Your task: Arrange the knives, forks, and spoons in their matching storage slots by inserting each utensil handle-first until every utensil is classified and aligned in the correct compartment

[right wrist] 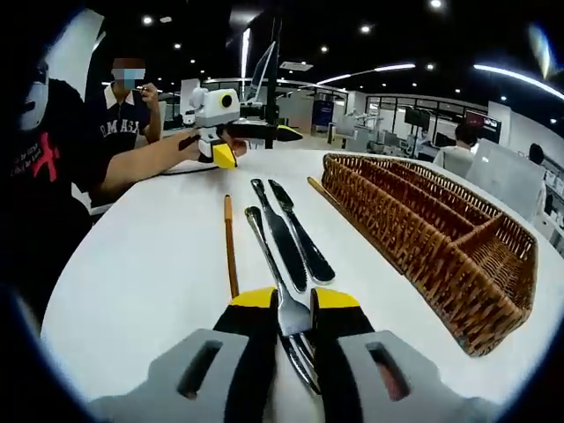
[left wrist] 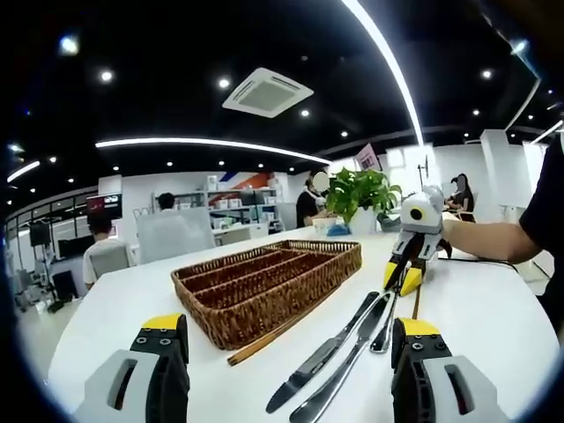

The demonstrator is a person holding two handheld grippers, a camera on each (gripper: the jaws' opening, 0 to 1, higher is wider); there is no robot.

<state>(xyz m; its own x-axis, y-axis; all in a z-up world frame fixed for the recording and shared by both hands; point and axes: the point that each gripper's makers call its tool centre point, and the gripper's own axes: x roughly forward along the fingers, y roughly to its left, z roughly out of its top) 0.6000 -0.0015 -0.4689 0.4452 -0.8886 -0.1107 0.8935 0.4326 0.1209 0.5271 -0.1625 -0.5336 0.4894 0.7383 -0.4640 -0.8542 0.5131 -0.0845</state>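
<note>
While right gripper (right wrist: 294, 322) pinches fork (right wrist: 275, 273), left gripper (left wrist: 291, 352) gapes beside basket (left wrist: 264, 286).

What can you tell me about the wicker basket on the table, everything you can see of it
The wicker basket is a long, low tray of brown woven strands with a braided rim. Woven dividers split it into long slots running its length and a short crosswise section at one end. All compartments look empty. It sits flat on the white table. A wooden chopstick lies along one long side, close against its base; whether they touch is unclear. Two knives lie just beyond that. Neither gripper touches the basket.
</note>
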